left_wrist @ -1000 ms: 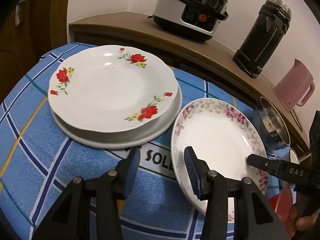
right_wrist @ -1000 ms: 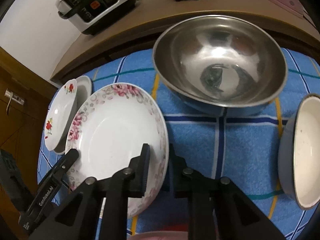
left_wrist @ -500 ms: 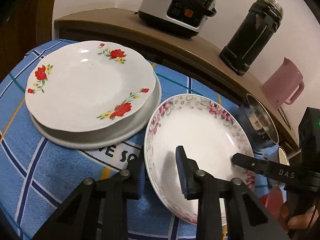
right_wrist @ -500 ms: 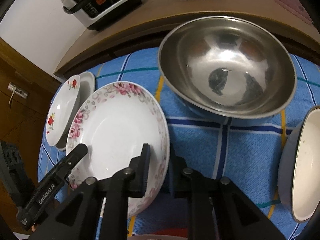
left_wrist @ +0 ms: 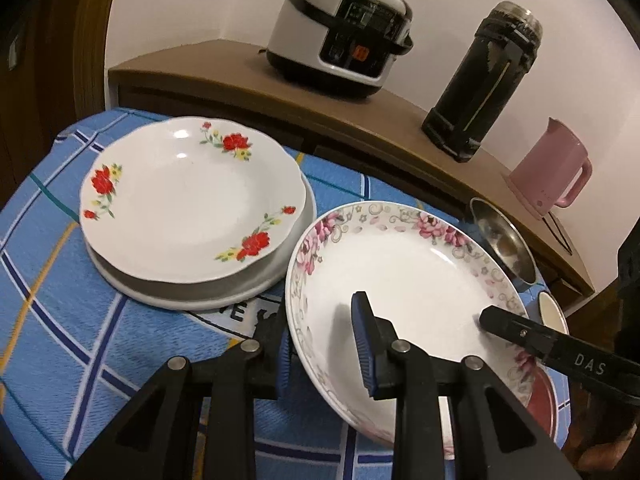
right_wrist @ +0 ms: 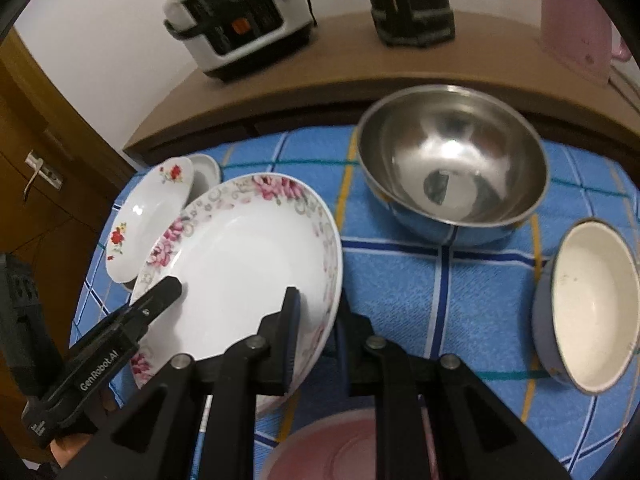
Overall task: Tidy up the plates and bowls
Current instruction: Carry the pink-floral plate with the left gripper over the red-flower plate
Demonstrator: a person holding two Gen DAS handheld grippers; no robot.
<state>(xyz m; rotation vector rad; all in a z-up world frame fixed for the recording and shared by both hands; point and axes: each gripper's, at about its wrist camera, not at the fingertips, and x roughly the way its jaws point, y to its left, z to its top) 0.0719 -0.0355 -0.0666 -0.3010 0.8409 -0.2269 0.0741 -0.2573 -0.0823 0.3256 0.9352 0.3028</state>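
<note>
white porcelain, pink roses round the rim: the pink-flowered plate (left_wrist: 404, 276) sits tilted above the blue checked cloth (left_wrist: 60, 320) of the desk, held at two edges. left claw (left_wrist: 326, 346) straddles the plate's near-left rim, one blue pad under the rim and one over the white face; the pads look pressed on it, though the outer one is partly hidden by the rim. right claw (right_wrist: 316, 332) clamps the opposite edge, jaws nearly together with the rim between them. each claw's finger shows in the other's view, lying on the plate face.

just left of it, the red-flowered plate (left_wrist: 188, 204) rests on top of a plain white plate (left_wrist: 200, 292); the pink-flowered plate's rim comes very close to that stack, contact not clear.

in the right wrist view: steel bowl (right_wrist: 452, 168) upright on the cloth beyond the plate, apart from it. grey-blue bowl with cream inside (right_wrist: 592, 312) at the far right, leaning. a pink dish (right_wrist: 340, 452) at the bottom edge, partly hidden behind the claw.

wooden shelf (left_wrist: 360, 120) behind the desk carries a rice cooker (left_wrist: 344, 32), a black flask (left_wrist: 484, 80) and a pink jug (left_wrist: 548, 176).
</note>
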